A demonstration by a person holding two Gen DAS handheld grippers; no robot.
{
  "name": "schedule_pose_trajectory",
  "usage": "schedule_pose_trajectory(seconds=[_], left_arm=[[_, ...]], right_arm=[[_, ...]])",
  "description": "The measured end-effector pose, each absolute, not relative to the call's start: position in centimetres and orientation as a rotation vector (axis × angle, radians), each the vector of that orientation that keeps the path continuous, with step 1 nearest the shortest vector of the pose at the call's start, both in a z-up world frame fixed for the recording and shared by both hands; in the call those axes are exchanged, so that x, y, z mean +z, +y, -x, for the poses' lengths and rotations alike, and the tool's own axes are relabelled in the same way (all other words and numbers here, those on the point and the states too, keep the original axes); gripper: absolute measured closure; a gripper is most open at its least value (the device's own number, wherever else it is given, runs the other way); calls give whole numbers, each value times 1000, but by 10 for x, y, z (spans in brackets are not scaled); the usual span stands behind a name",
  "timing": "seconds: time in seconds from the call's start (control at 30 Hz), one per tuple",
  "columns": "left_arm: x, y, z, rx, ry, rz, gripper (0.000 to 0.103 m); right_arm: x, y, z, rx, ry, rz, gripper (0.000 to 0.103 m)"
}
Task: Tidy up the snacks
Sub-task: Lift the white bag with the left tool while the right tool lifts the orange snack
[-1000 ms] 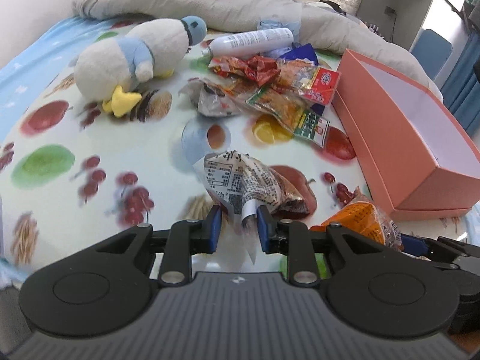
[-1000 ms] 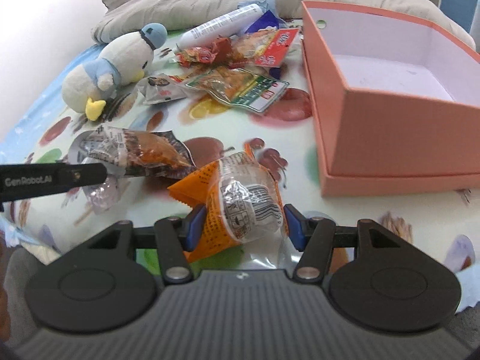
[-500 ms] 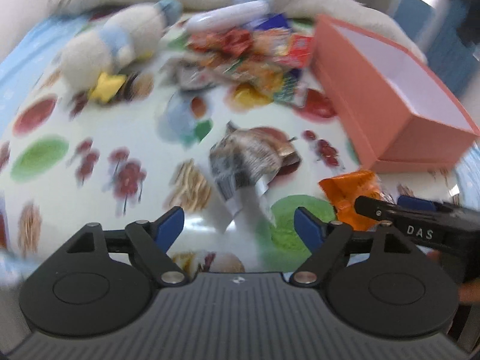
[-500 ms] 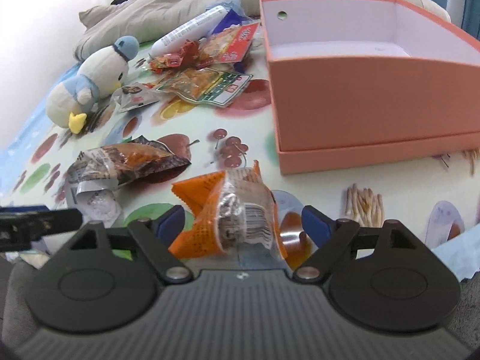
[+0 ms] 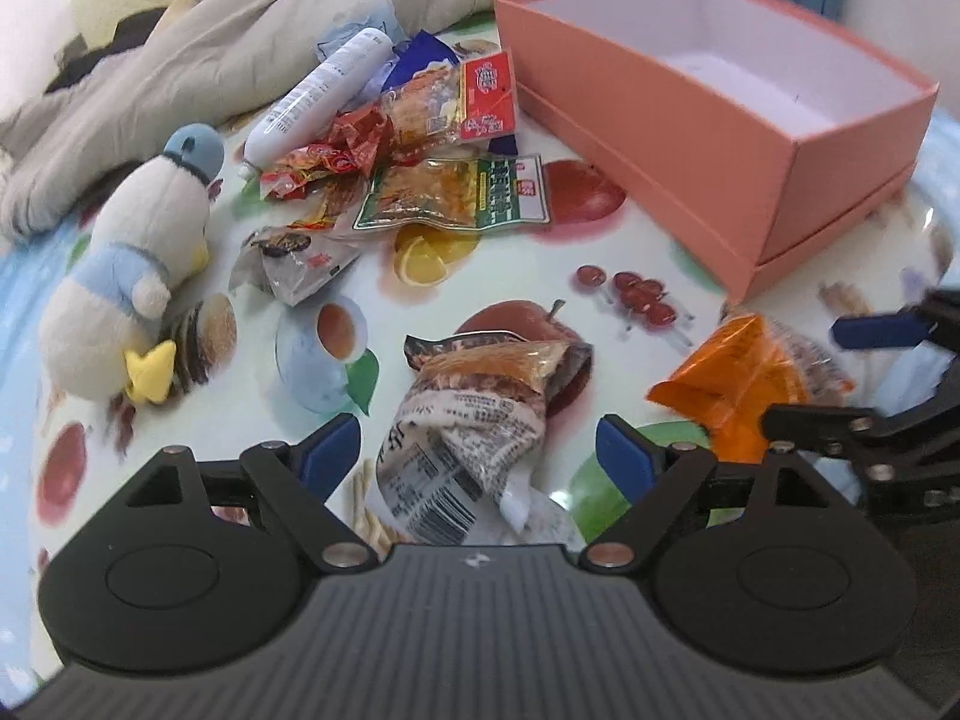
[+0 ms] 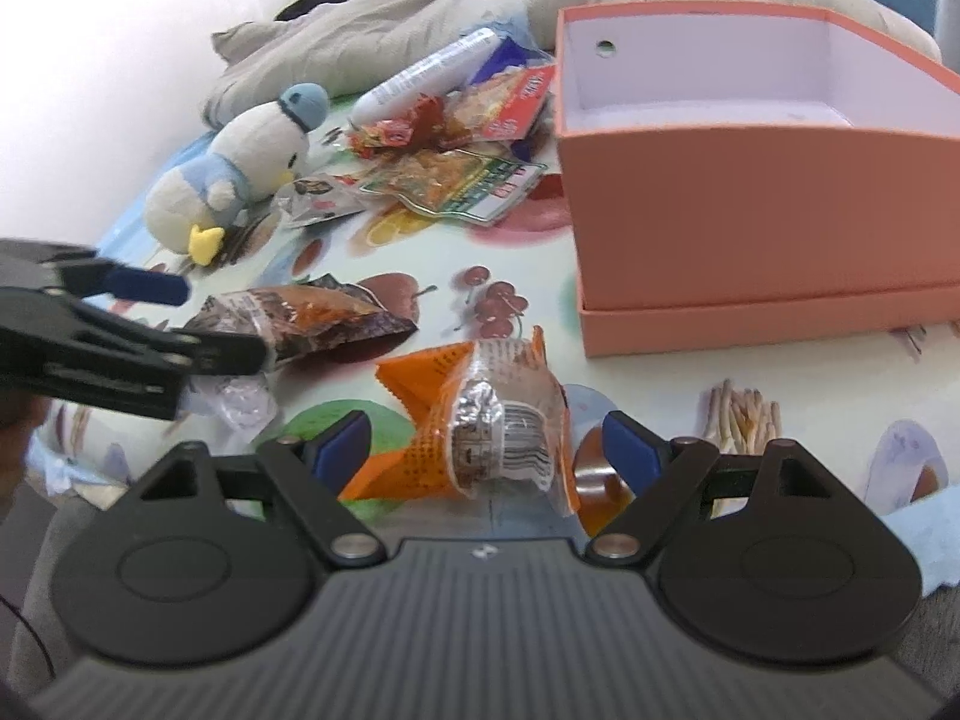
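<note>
2 claws gaping: left claw (image 5: 477, 456) opening around brown snack packet (image 5: 480, 396), right claw (image 6: 489, 450) astride orange packet (image 6: 480, 420).

Left wrist view: close and low over the fruit-print cloth (image 5: 510, 276), angled down and forward past its own fingers (image 5: 327, 453). Right wrist view: similarly close, set further right, facing the pink box (image 6: 750, 210). Both views share the brown snack packet (image 5: 480, 402), the orange snack packet (image 6: 480, 420), the plush penguin (image 5: 138, 264) and the box.
</note>
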State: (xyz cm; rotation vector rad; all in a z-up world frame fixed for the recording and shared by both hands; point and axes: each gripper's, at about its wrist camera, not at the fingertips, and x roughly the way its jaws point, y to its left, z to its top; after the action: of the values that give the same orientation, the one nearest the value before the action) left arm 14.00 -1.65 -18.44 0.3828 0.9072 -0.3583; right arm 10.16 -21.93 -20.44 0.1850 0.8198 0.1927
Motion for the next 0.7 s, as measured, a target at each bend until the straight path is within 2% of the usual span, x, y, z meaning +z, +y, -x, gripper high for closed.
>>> schedule_pose_trajectory(seconds=[0.57, 0.63, 0.7], left_arm=[[-204, -23, -170, -292, 947, -363, 16], [-204, -20, -172, -276, 952, -332, 16], [-206, -17, -174, -264, 966, -294, 19]], right_arm=[[-219, -215, -125, 189, 866, -145, 18], [-220, -214, -127, 179, 876, -139, 26], [-222, -212, -128, 176, 885, -132, 26]])
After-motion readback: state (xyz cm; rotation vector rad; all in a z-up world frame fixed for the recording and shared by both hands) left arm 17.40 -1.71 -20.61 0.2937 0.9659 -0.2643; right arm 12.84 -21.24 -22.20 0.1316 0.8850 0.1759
